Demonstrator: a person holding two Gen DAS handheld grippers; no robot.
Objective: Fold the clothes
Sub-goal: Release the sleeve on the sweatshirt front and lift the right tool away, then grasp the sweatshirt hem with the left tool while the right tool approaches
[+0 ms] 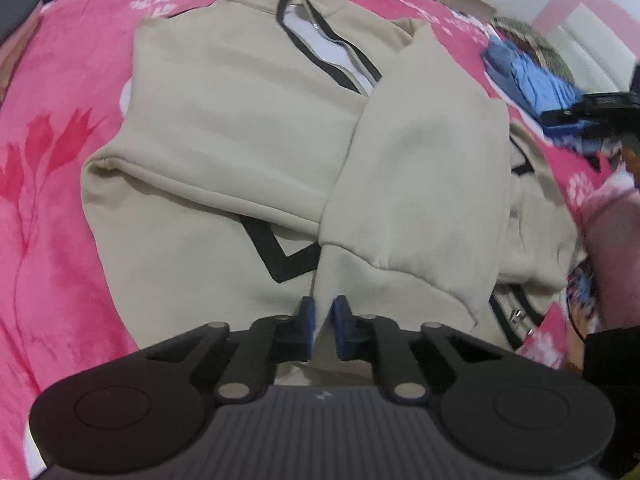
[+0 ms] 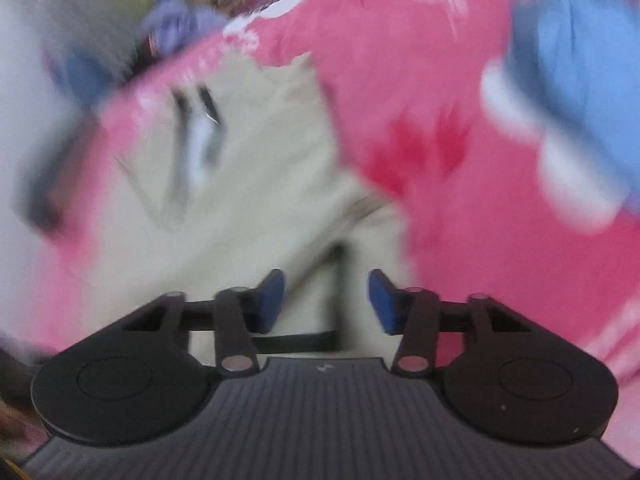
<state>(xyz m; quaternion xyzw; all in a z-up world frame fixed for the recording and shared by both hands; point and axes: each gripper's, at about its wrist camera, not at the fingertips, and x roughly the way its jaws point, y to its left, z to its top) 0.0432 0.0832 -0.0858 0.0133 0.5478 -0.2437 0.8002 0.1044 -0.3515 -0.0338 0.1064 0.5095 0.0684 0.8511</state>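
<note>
A beige jacket (image 1: 240, 128) with black stripes lies spread on the pink blanket (image 1: 48, 184), both sleeves folded across its front. In the left wrist view, the left gripper (image 1: 324, 312) pinches a fold of the jacket's near edge between its blue pads (image 1: 306, 320), and blue clothes (image 1: 528, 80) lie beyond the jacket's far right side. The right wrist view is blurred but alone shows the right gripper (image 2: 326, 300) with fingers spread apart and empty above the jacket's edge.
</note>
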